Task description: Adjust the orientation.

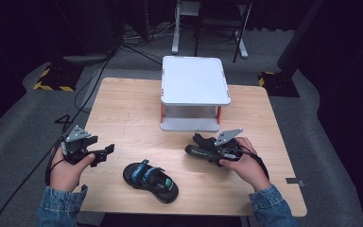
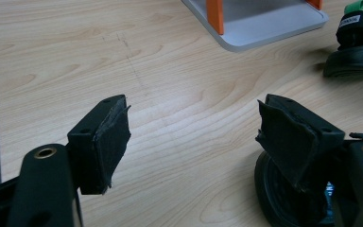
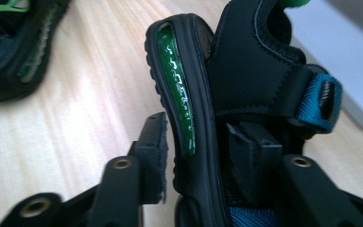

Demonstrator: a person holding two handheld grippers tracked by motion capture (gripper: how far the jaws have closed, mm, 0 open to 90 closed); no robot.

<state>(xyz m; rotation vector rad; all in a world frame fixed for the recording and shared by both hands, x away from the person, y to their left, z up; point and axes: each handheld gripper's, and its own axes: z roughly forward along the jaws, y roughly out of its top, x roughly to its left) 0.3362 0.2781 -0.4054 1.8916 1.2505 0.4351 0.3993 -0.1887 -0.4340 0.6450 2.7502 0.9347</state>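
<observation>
A black sandal (image 1: 194,152) with a green sole insert and blue strap (image 3: 184,104) stands on its edge between the jaws of my right gripper (image 1: 203,144) (image 3: 201,130). One jaw sits inside against the footbed. A thin gap shows between the other pad (image 3: 157,151) and the sole, so the jaws stand open around it. The matching sandal (image 1: 150,178) (image 3: 14,52) lies flat on the table at the front centre. My left gripper (image 1: 105,152) (image 2: 194,118) hovers open and empty just left of that sandal (image 2: 272,189), low over the wood.
A white two-level shelf (image 1: 196,80) (image 2: 264,28) with orange posts stands at the back centre of the wooden table (image 1: 123,109). The sandal by my right gripper also shows in the left gripper view (image 2: 359,42). Cables trail from both grippers.
</observation>
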